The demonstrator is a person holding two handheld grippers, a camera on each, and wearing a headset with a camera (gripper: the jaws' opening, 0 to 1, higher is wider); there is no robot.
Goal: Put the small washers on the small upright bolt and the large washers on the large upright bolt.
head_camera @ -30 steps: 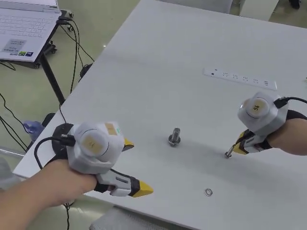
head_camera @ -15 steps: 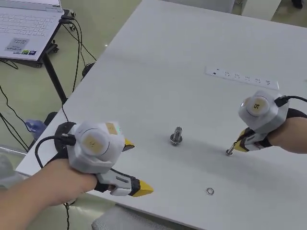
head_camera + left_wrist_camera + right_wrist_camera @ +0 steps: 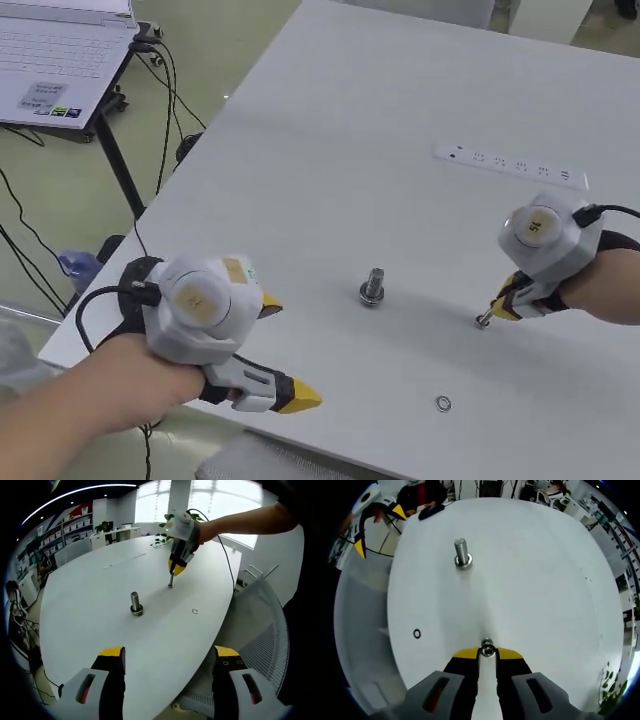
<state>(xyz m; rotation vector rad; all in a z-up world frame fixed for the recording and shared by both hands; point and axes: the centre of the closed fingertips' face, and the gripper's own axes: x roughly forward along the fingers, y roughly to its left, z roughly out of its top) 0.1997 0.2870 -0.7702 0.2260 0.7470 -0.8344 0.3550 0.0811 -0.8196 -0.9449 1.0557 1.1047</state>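
Observation:
The large upright bolt [image 3: 372,287] stands mid-table, with a washer at its base [image 3: 462,560]. To its right stands the small upright bolt [image 3: 483,320]. My right gripper [image 3: 500,310] hovers right at its top, its jaws nearly together on a small washer [image 3: 487,649] that sits over the bolt's tip. A loose washer [image 3: 443,403] lies flat near the front edge, also seen as a ring [image 3: 417,633]. My left gripper [image 3: 290,350] hangs open and empty at the table's front left, well away from the bolts [image 3: 135,603].
A white power strip [image 3: 510,165] lies at the back right of the white table [image 3: 330,120]. A laptop [image 3: 50,60] on a stand with cables sits off the table's left edge. A mesh chair [image 3: 260,630] stands near the front edge.
Only the head camera has shifted slightly. Both grippers hold their places, the right one still at the small bolt's top.

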